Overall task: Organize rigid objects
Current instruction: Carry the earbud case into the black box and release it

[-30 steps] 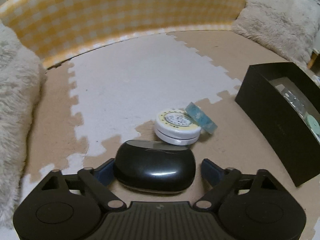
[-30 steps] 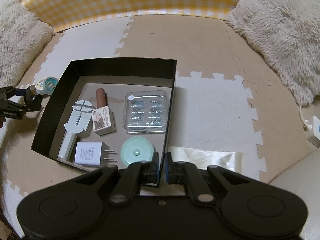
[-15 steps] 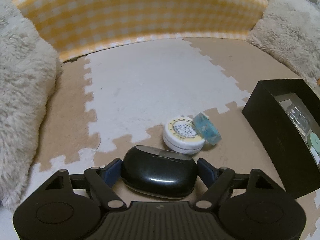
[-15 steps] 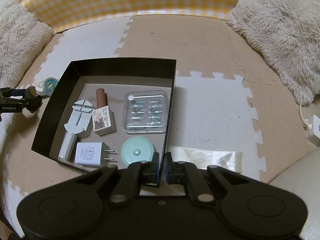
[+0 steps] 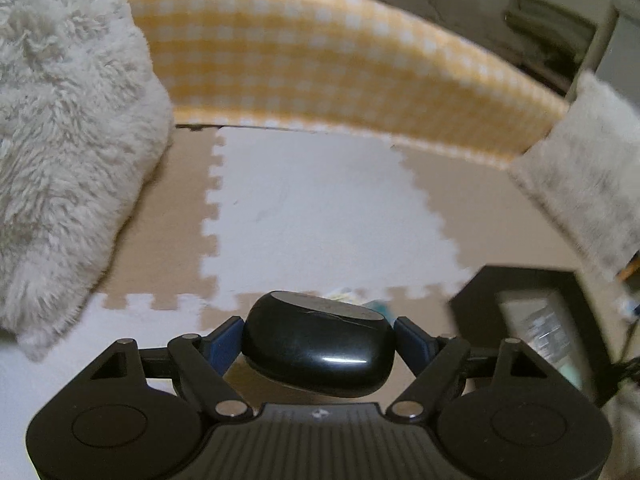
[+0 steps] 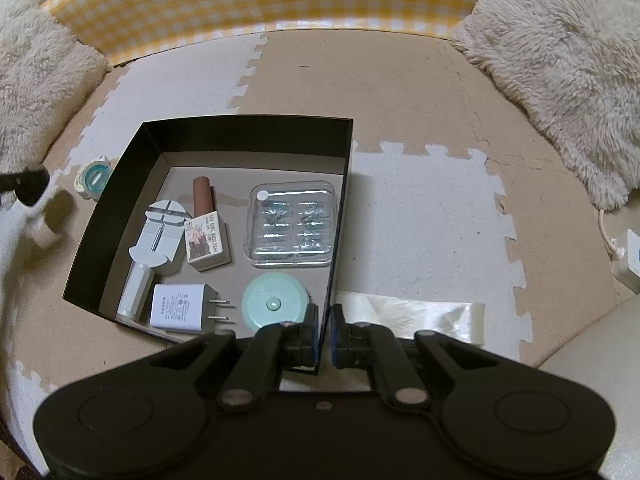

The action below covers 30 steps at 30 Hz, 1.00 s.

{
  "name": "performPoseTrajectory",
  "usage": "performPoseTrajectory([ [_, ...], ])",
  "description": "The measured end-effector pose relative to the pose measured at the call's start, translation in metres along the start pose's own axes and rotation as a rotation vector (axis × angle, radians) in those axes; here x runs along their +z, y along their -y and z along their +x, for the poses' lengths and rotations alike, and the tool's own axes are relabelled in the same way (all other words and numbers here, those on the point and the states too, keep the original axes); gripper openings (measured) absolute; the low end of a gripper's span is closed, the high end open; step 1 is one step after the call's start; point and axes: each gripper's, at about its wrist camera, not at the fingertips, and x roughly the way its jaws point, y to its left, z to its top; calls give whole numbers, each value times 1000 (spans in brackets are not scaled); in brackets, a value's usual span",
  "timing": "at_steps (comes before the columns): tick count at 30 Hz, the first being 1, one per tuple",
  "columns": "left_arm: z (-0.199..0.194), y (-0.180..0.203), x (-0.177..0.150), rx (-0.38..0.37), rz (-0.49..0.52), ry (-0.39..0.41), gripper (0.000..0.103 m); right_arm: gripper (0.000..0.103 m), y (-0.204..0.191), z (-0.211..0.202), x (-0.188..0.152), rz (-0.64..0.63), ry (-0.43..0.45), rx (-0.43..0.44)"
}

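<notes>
Left tool (image 5: 318, 330) pinching glossy black case (image 5: 316, 354) at both ends, lifted over floor mat. Case stiff, light, slippery. Right tool (image 6: 326, 334) pressed together on near right wall of black box (image 6: 338, 216).

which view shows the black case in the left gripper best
The left wrist view: the glossy black case fills the foreground, pinched between the left gripper's blue pads. The right wrist view shows only a dark, blurred bit of it at the far left edge.
</notes>
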Motion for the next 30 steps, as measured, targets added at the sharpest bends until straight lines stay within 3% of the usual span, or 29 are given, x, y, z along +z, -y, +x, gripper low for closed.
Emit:
performPoseTrajectory([
  [13,-23,99,-3,-152,-23,40,81,6,-1,1,1,1,-15,0],
  [22,7,184,-16,-250,45,-45,81,6,-1,0,0,-8,-10,3],
  [26,34,206,-15,-232,4,-76,81,6,-2,0,1,-15,-16,-2],
  [30,57,218,-7,-152,-22,-77,81,6,0,0,1,-4,-12,11],
])
